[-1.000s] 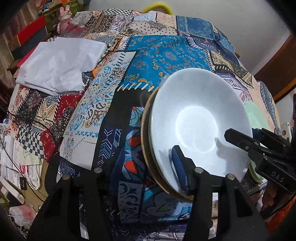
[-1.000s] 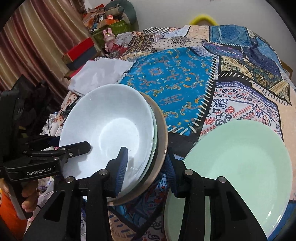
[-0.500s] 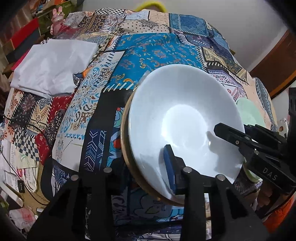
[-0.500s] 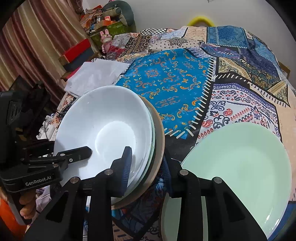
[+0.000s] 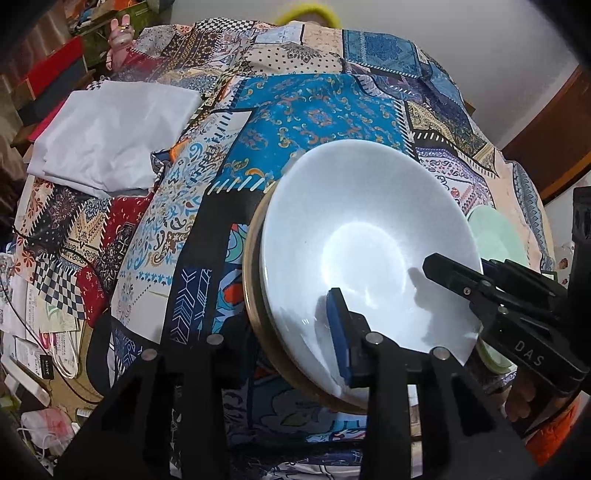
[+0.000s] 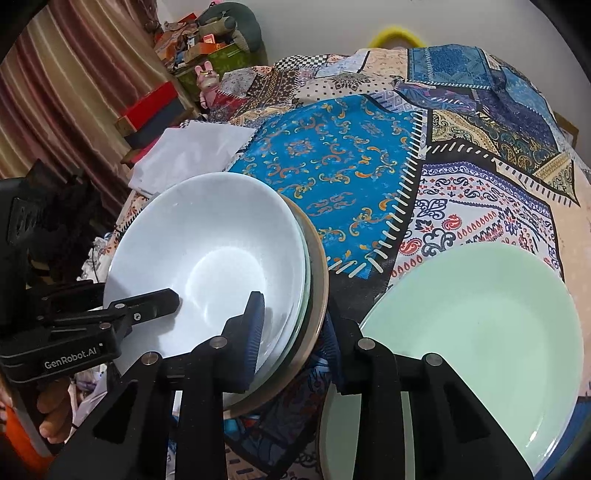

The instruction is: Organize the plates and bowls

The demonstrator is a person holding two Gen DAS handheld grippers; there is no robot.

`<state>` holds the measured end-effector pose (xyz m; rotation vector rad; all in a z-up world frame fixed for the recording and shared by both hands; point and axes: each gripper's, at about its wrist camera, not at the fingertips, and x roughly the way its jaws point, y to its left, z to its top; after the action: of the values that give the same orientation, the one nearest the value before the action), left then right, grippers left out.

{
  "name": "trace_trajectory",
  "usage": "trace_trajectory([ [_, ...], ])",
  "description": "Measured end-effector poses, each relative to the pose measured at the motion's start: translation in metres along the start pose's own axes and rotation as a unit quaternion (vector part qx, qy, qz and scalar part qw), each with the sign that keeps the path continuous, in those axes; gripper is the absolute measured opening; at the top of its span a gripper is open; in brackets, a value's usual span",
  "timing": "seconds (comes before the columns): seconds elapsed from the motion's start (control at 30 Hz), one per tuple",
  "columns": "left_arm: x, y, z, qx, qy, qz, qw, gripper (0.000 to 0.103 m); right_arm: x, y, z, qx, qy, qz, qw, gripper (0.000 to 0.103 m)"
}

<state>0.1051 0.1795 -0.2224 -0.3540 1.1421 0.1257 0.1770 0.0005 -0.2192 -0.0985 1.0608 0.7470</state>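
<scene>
both grippers clamp the same stack of dishes: white bowl (image 6: 207, 266) on top, a thin pale plate under it, tan-rimmed plate (image 6: 317, 280) at the bottom. stack is tilted, held above the patchwork cloth (image 6: 351, 166) that covers the surface below (can't tell if that surface is a desk or a bed).

left gripper (image 5: 291, 332): fingers pinching the stack's near rim. blue-padded finger (image 5: 338, 332) sits inside the white bowl; the other finger is under the tan-rimmed plate and mostly hidden.

right gripper (image 6: 295, 332): fingers pinching the stack's rim on the side facing the green plate (image 6: 480, 332). one blue pad (image 6: 251, 332) lies inside the bowl, the other finger is below the tan rim.

relative to the stack:
- green plate lies flat on the cloth just beside it, on the right gripper's side; right wrist view shows the right gripper's outer finger over the plate's edge
- folded white cloth (image 5: 110, 140) lies beyond the stack on the far left, well apart
- pink rabbit figure (image 6: 207, 79) stands past the white cloth, at the far edge of the patchwork
- yellow ring (image 6: 395, 35) shows at the far end, against the wall

each gripper shows in the other's camera, reaching into the bowl from opposite sides.
</scene>
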Motion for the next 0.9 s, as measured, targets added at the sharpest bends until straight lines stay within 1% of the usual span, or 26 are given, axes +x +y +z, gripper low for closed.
trace_trajectory([
  [0.2,-0.008,-0.011,0.004,0.011,-0.007,-0.001,0.9999,0.035,-0.008,-0.005,0.000,0.012,-0.004,0.000,1.000,0.028],
  [0.57,-0.032,-0.041,0.014,0.036,-0.033,-0.012,0.9987,0.035,-0.043,-0.017,0.004,0.023,-0.040,-0.012,0.999,0.028],
  [0.9,-0.048,-0.080,0.024,0.067,-0.052,-0.029,0.9960,0.035,-0.078,-0.037,0.004,0.039,-0.071,-0.032,0.996,0.028],
])
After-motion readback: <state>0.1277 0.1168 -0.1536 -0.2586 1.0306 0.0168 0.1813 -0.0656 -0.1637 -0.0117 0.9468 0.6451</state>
